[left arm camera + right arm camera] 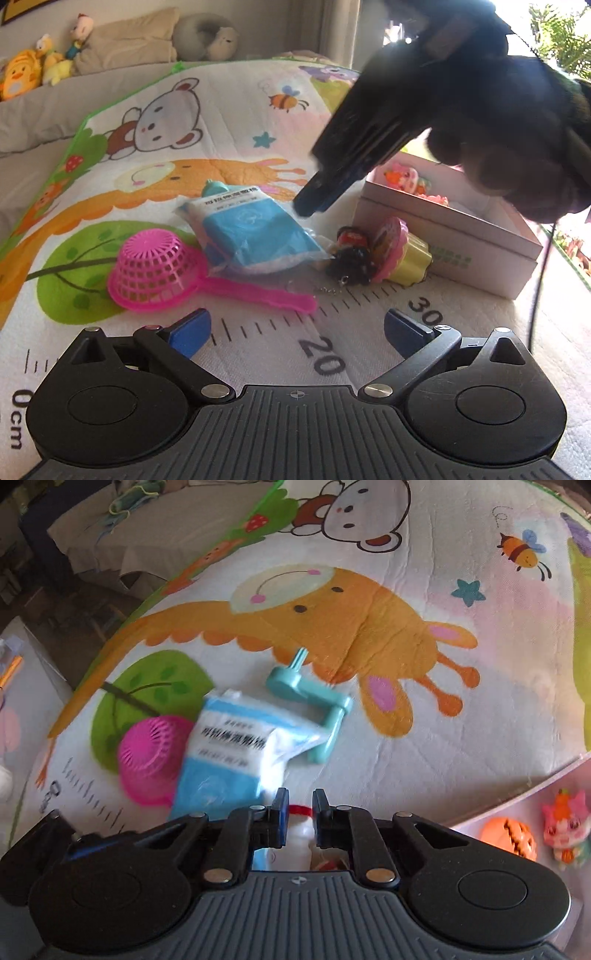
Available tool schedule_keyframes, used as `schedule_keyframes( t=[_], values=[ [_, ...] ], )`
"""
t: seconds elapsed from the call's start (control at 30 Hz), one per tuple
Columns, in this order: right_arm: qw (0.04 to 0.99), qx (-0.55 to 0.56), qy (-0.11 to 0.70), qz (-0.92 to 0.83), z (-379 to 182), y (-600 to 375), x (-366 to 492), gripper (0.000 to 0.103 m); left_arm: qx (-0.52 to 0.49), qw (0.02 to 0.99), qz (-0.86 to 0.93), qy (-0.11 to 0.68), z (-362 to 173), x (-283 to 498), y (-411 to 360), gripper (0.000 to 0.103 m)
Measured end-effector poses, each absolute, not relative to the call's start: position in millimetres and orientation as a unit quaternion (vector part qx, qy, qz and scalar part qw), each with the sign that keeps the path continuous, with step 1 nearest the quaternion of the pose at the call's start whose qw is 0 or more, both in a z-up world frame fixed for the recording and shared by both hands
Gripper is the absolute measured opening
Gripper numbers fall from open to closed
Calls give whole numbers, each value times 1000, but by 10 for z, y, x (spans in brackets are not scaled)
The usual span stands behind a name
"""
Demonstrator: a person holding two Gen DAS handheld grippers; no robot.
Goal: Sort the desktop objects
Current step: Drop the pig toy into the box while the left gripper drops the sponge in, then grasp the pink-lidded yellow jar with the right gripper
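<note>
- Left gripper [297, 330]: jaws wide apart, nothing between them, low over the printed ruler strip [325, 354] on the cartoon play mat [221, 122].
- Right gripper [297, 814]: jaws drawn in narrow. Something red and white sits in the gap between the pads; blurred, so whether they actually pinch it I can't tell.
- In the left wrist view the right gripper's tips come down at the far corner of the blue-and-white plastic packet [251, 232], near the box.
- Packet lies mid-mat, overlapping a teal plastic part [310, 698] at its far end.
- Pink toy strainer [159, 271]: dome up, just left of the packet, handle running under its near edge.
- Dark figure keychain [351, 254] and toy cupcake [400, 253]: touching each other, between packet and box.
- White cardboard box [454, 236]: open, on the right; holds an orange pumpkin toy [509, 836] and a pink figurine [565, 829].
</note>
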State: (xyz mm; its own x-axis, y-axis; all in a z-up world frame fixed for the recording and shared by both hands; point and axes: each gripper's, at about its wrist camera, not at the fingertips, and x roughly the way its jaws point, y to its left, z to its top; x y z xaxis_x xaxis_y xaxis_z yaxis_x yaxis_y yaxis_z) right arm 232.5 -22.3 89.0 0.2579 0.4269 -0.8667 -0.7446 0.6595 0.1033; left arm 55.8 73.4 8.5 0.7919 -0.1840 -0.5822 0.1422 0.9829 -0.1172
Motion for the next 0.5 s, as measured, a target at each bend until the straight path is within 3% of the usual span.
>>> schedule_keyframes(
  t=[0.1,0.2,0.27,0.5],
  values=[
    [832,-139,383,375,1270,-866,2013,21,-35,947,-74,312,106,497,730,103],
    [903,-132,293,285,1415,-1594,1844,44,-40,948,-63,310,139,529,749,103],
    [926,-115,287,217,1341,-1978,1853,56,-39,948,-67,307,169,583,717,103],
    [905,25,389,169,767,-2744,2016,56,-8,949,-114,296,274,658,351,103]
  ],
)
